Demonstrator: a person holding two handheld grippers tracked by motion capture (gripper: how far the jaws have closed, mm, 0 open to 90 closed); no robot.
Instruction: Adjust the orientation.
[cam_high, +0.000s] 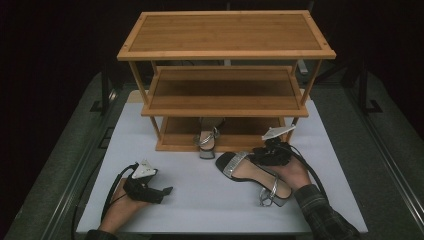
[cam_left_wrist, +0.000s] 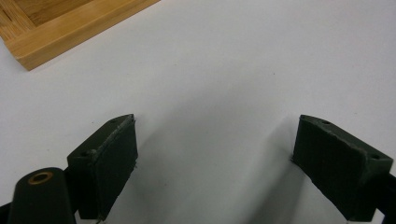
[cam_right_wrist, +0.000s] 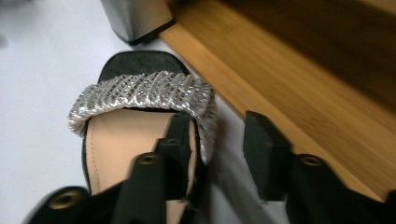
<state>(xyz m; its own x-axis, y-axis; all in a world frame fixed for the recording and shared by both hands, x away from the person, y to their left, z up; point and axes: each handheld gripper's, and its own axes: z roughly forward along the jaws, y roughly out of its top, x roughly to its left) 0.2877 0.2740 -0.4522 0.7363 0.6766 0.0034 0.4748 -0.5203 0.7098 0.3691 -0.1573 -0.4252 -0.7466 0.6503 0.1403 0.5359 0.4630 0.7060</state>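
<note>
Sandal (cam_high: 252, 175) on counter (cam_high: 200, 200), near right of rack (cam_high: 225, 95): light, stiff sole, soft glittery strap. Right gripper (cam_right_wrist: 217, 149) jaws part-open astride its edge, unclamped; best pinch there. Left gripper (cam_left_wrist: 215, 154) wide, empty.

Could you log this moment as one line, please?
right gripper: open, astride sandal edge | left gripper: open, idle | second sandal: bottom shelf

The white table top (cam_high: 200, 205) is bare and easy to pass at the lower middle of the high view, but the tall wooden three-shelf rack (cam_high: 225, 90) blocks the upper middle, and a silver-strapped black sandal (cam_high: 252, 175) lies at the lower right.
</note>
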